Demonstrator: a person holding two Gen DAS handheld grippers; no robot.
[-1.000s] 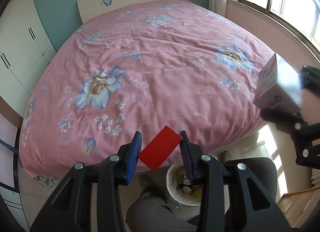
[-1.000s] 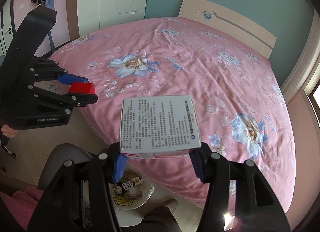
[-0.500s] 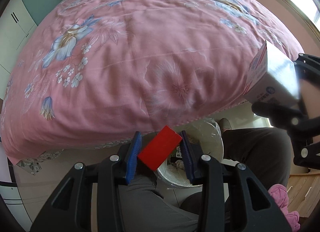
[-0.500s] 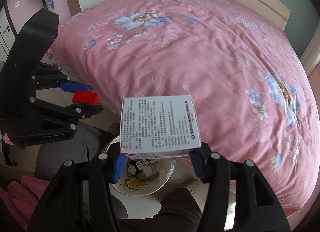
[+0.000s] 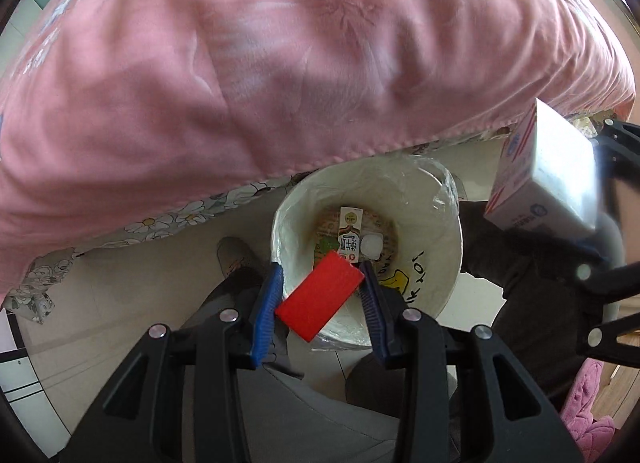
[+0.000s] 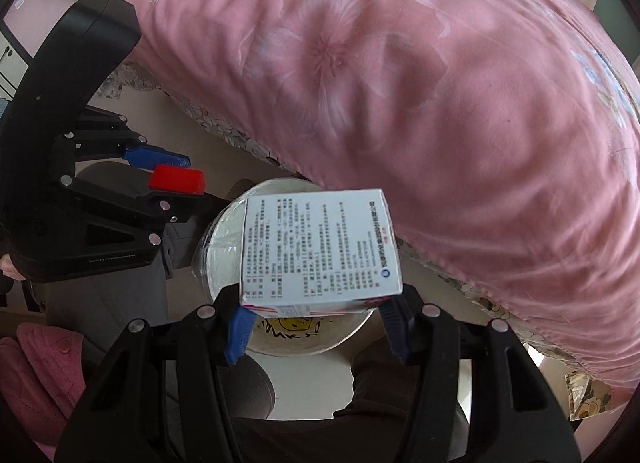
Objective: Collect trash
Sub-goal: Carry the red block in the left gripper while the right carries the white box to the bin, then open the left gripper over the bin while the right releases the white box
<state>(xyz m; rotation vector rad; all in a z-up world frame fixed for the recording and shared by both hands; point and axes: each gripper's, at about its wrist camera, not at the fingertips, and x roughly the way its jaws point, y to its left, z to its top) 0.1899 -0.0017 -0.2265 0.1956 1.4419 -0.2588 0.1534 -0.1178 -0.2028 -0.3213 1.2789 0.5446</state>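
My left gripper (image 5: 320, 295) is shut on a flat red box (image 5: 320, 297) and points down over the near rim of a white waste bin (image 5: 424, 199) lined with clear plastic. Inside the bin lie a small milk carton (image 5: 350, 233) and other scraps. My right gripper (image 6: 316, 319) is shut on a white medicine box (image 6: 320, 251) with printed text, held above the same bin (image 6: 224, 239). The medicine box (image 5: 548, 175) also shows at the right of the left wrist view. In the right wrist view the left gripper (image 6: 168, 171) with its red box (image 6: 176, 179) is at the left.
A bed under a pink floral cover (image 5: 280, 63) overhangs the bin on its far side. A person's grey-trousered legs (image 5: 320, 415) and a shoe (image 5: 236, 255) flank the bin on the pale floor. Pink fabric (image 6: 44, 367) lies at the lower left.
Both grippers have dropped from above the bed to just over the bin and tipped downward, each keeping its box. The bin now fills the middle of both views.
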